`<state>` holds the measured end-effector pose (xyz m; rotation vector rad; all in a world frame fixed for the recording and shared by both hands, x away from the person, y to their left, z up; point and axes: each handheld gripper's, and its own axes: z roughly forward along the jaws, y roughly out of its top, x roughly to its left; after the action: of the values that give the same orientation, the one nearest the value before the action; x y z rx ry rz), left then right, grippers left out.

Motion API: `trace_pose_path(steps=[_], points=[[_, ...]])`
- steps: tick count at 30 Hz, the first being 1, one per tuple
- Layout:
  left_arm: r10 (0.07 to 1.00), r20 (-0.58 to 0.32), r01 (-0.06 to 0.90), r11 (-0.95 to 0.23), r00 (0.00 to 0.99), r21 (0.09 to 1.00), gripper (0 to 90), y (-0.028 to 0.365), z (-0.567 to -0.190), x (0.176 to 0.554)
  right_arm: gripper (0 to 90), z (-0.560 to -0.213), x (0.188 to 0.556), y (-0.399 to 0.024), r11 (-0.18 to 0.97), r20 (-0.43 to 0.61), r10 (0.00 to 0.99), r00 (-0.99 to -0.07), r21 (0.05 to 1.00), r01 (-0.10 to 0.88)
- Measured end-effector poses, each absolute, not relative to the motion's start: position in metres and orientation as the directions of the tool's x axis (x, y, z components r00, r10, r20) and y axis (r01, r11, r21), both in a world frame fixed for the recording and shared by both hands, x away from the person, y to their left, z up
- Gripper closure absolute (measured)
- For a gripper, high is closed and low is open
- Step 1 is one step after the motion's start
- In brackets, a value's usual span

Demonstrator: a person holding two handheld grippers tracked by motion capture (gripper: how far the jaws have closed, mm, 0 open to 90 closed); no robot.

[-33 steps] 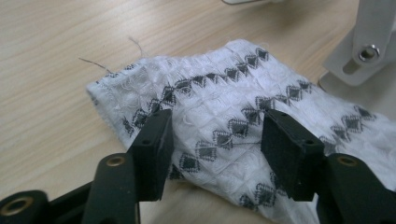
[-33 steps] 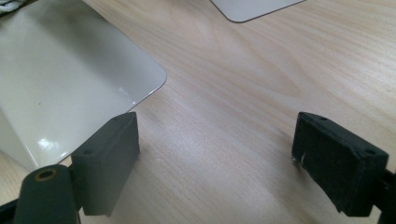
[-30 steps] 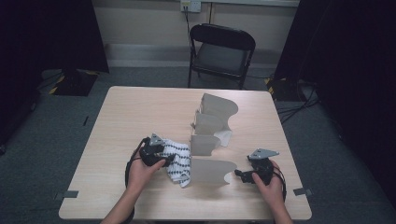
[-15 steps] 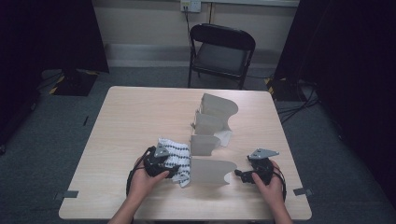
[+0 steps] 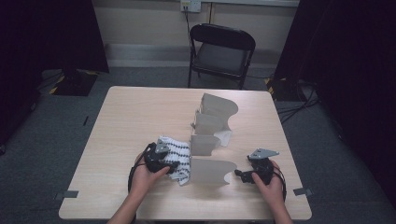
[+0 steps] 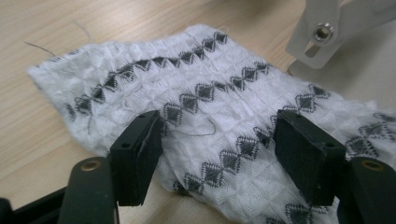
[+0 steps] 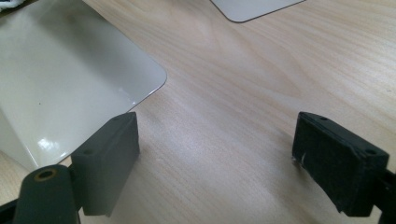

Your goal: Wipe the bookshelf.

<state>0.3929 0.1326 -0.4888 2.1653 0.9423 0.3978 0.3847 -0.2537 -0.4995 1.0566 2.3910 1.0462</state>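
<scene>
Dark room, wooden bench [image 5: 140, 121]; patterned cloth [image 5: 180, 154] near front edge, beside beige dividers [image 5: 212, 170]. Left tongs [image 6: 219, 154] just opening, cloth between, unpinched: lower, bite one fold. Right tongs [image 7: 217, 158] wide, empty, bare bench.

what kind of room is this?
Likely a lab or studio set up for recording, not a home. A bare wooden table stands on grey carpet, black curtains hang at both sides, cables trail across the floor, and one folding chair sits by a plain wall.
</scene>
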Motion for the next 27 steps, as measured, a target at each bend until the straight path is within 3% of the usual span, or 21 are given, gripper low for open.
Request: trace_pose_path(steps=[3,10,14,19,27], points=[[0.729,-0.012,0.505,-0.461,0.684,0.73,34.6,0.132,-0.49,0.391,14.0,-0.499,0.385,-0.254,0.457,0.0,0.74,-0.673,0.735,0.502],[0.704,0.012,0.503,-0.519,0.71,0.69,60.1,0.124,-0.483,0.387,14.0,-0.499,0.385,-0.254,0.457,0.0,0.739,-0.673,0.734,0.502],[0.712,-0.003,0.517,-0.508,0.703,0.689,69.1,0.123,-0.483,0.386,14.0,-0.499,0.385,-0.254,0.457,0.0,0.739,-0.673,0.735,0.502],[0.721,-0.028,0.519,-0.471,0.692,0.714,74.5,0.126,-0.485,0.382,14.0,-0.499,0.385,-0.254,0.457,0.0,0.739,-0.673,0.735,0.502],[0.736,-0.085,0.544,-0.412,0.672,0.731,76.1,0.132,-0.48,0.375,14.0,-0.5,0.385,-0.254,0.457,0.0,0.739,-0.673,0.735,0.501]])
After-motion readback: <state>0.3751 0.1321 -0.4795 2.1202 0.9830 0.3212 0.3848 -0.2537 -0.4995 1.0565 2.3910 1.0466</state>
